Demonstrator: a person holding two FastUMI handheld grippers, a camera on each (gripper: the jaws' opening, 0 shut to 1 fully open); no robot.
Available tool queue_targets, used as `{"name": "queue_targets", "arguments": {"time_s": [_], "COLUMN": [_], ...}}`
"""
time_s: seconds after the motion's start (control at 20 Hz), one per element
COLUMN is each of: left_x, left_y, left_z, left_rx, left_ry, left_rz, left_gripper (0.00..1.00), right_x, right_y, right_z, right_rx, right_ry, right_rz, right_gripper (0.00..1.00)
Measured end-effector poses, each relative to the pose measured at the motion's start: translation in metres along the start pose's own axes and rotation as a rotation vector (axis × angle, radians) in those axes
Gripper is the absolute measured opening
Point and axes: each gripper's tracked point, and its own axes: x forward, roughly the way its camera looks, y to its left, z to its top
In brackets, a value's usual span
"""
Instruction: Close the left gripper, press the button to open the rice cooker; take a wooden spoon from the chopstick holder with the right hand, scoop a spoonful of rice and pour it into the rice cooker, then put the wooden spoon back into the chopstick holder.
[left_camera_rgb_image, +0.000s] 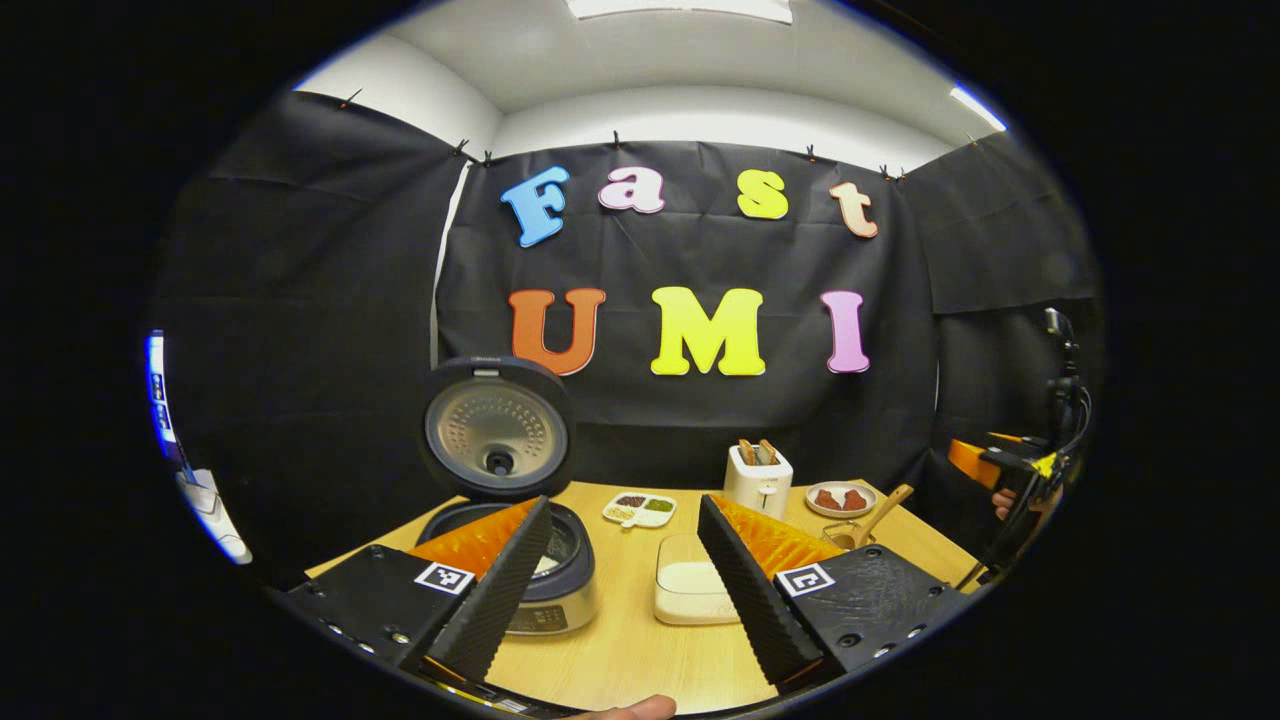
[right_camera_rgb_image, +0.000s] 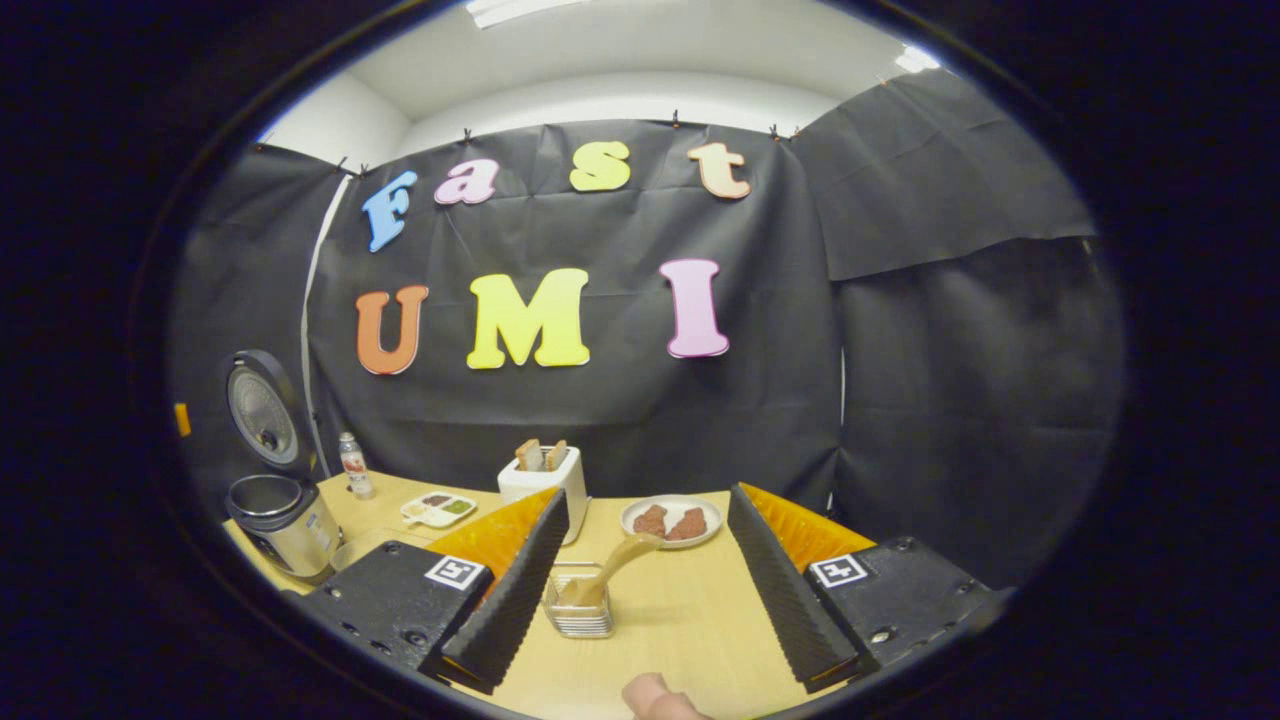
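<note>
The rice cooker (left_camera_rgb_image: 545, 580) stands on the wooden table with its lid (left_camera_rgb_image: 497, 428) raised; it also shows at the far left as rice cooker (right_camera_rgb_image: 285, 520). A white container of rice (left_camera_rgb_image: 690, 592) sits just right of it. The wooden spoon (right_camera_rgb_image: 620, 565) leans in the wire chopstick holder (right_camera_rgb_image: 580, 600), also seen as holder (left_camera_rgb_image: 848, 535) with spoon (left_camera_rgb_image: 885, 505). My left gripper (left_camera_rgb_image: 625, 590) is open above the table, in front of the cooker and the rice. My right gripper (right_camera_rgb_image: 645, 590) is open, with the holder just ahead between its fingers and nothing held.
A white toaster (left_camera_rgb_image: 757, 478) with bread, a plate of brown pieces (left_camera_rgb_image: 843, 498) and a small divided dish (left_camera_rgb_image: 640, 508) stand at the table's back. A small bottle (right_camera_rgb_image: 353, 465) stands near the cooker. A fingertip (right_camera_rgb_image: 655, 695) shows at the bottom edge.
</note>
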Motion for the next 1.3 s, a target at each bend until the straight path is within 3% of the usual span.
{"name": "queue_targets", "arguments": {"time_s": [0.25,0.7,1.05,1.3], "left_x": [0.017,0.087,0.185,0.239], "left_y": [0.02,0.079,0.127,0.159], "left_z": [0.041,0.121,0.122,0.115], "left_rx": [-0.004,-0.01,0.008,-0.007], "left_ry": [-0.016,-0.133,-0.142,-0.142], "left_rz": [0.013,0.095,0.14,0.168], "left_gripper": [0.94,0.94,0.94,0.94], "right_x": [-0.046,-0.077,-0.088,-0.089], "right_y": [-0.006,0.002,0.007,0.0], "right_z": [-0.014,-0.041,-0.048,-0.052], "right_rx": [-0.002,-0.059,-0.064,-0.059], "right_ry": [0.019,0.035,0.023,0.022], "right_rz": [0.03,0.101,0.12,0.093], "right_gripper": [0.99,1.0,0.99,0.99]}}
